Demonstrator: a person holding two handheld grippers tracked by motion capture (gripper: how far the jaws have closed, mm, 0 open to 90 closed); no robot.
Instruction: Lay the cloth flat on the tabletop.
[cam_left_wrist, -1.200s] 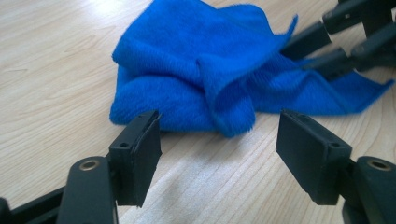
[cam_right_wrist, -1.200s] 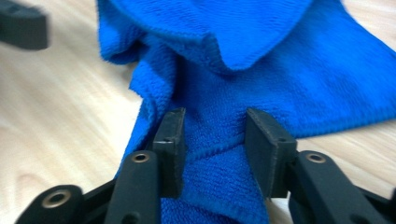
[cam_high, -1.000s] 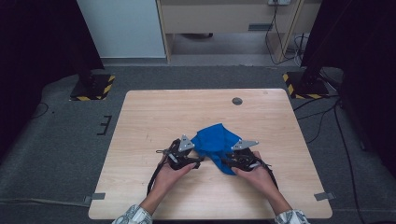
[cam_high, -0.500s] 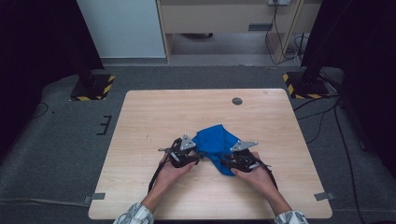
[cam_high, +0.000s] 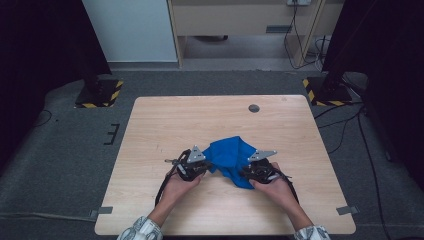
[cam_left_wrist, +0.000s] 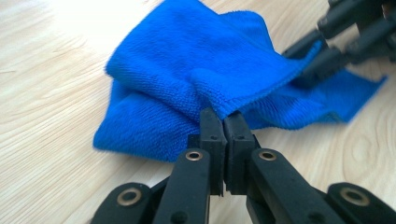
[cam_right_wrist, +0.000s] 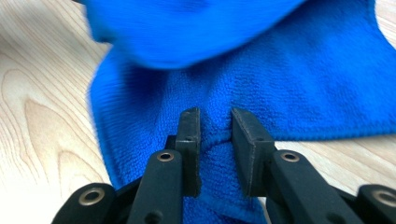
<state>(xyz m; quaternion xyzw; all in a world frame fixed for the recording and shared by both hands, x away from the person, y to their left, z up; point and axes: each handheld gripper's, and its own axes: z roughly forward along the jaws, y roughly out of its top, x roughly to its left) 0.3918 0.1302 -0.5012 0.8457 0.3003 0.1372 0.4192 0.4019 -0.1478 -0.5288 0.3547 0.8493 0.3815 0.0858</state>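
A crumpled blue cloth (cam_high: 229, 154) (cam_left_wrist: 187, 60) (cam_right_wrist: 303, 70) lies on the wooden table (cam_high: 200, 120), near its front middle. My left gripper (cam_high: 207, 165) (cam_left_wrist: 223, 122) is at the cloth's left side. Its jaws have just been closing and now stand shut, pinching a raised hem of the cloth. My right gripper (cam_high: 244, 172) (cam_right_wrist: 215, 126) is at the cloth's right front corner. Its jaws have been closing too but still stand apart, with a ridge of cloth between them. In the left gripper view, the right gripper (cam_left_wrist: 322, 46) is at the cloth's far side.
A round grommet hole (cam_high: 254, 108) sits near the table's far edge. Bare wood surrounds the cloth. On the grey floor stand two black posts with striped bases (cam_high: 100, 95) (cam_high: 324, 92), and cables (cam_high: 350, 125) trail at the right.
The left gripper has edged slightly right, onto the cloth's left side. The right hand has kept still.
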